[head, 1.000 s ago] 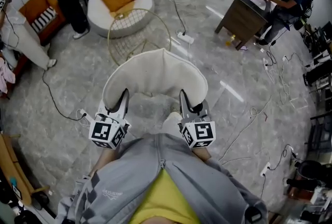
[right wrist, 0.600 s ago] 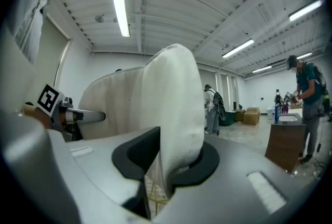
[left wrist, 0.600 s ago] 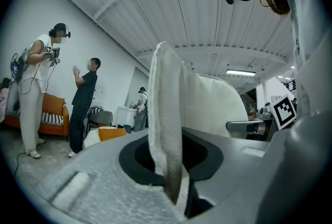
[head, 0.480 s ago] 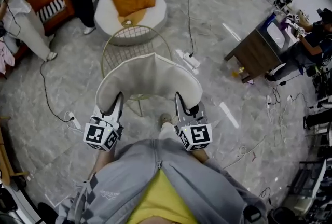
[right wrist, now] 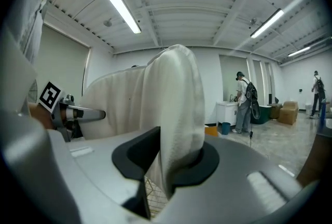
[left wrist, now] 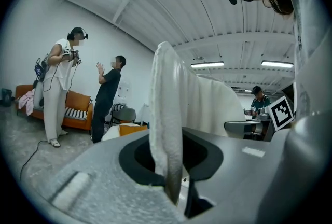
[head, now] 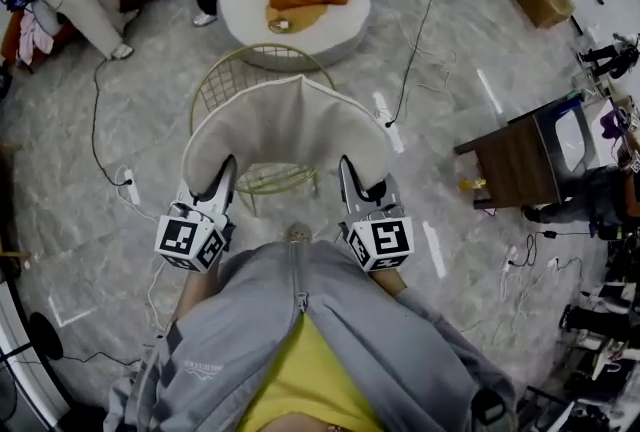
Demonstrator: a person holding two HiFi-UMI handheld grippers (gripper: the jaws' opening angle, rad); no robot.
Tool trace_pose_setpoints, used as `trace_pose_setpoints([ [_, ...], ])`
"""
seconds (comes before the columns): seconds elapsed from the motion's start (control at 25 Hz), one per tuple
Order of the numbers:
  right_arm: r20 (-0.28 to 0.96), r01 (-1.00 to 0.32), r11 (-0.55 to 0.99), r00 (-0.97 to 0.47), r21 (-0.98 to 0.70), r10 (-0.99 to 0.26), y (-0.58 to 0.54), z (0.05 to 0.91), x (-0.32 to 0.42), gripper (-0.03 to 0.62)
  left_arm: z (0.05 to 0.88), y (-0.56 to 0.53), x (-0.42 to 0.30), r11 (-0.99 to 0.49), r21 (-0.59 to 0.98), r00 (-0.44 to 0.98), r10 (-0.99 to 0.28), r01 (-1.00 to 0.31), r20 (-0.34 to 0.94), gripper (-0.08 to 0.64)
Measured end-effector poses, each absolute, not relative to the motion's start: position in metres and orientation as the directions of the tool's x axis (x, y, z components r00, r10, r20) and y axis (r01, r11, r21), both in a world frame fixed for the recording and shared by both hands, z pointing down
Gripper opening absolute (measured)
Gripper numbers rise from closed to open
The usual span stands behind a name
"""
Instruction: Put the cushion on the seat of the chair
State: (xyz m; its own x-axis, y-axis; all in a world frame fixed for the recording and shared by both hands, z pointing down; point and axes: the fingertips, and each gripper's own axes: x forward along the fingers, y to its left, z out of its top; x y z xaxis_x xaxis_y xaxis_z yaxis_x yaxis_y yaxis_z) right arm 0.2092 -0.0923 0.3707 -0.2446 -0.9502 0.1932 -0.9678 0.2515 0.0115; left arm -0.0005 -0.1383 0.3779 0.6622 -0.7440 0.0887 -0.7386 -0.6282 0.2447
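Cushion (head: pixel 288 135) at centre frame of the head view, clamped at its left edge by the left gripper (head: pixel 222 182) and at its right edge by the right gripper (head: pixel 352 182); each pair of jaws is pressed together on the white fabric. The wire chair (head: pixel 232 80) is seen just beyond and beneath it. For good placement, the cushion should be carried level over the seat, centred, and lowered evenly before either grip is released.
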Motion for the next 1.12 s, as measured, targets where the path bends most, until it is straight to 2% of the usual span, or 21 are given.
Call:
trace_pose_setpoints([
  [0.32, 0.253, -0.930, 0.368, -0.356, 0.002, -0.900, -0.133, 0.394, 0.238, 0.075, 0.404, -0.152, 0.024, -0.528, 0.288, 0.583, -0.799, -0.799, 0.151, 0.065],
  [0.6, 0.303, -0.913, 0.406, -0.401, -0.049, -0.864, -0.146, 0.421, 0.221, 0.075, 0.427, -0.156, 0.006, -0.471, 0.309, 0.544, -0.809, -0.826, 0.221, 0.064],
  [1.12, 0.396, -0.924, 0.372, -0.374, -0.085, -0.839, -0.158, 0.443, 0.211, 0.078, 0.449, -0.173, -0.005, -0.496, 0.372, 0.608, -0.732, -0.784, 0.307, 0.064],
])
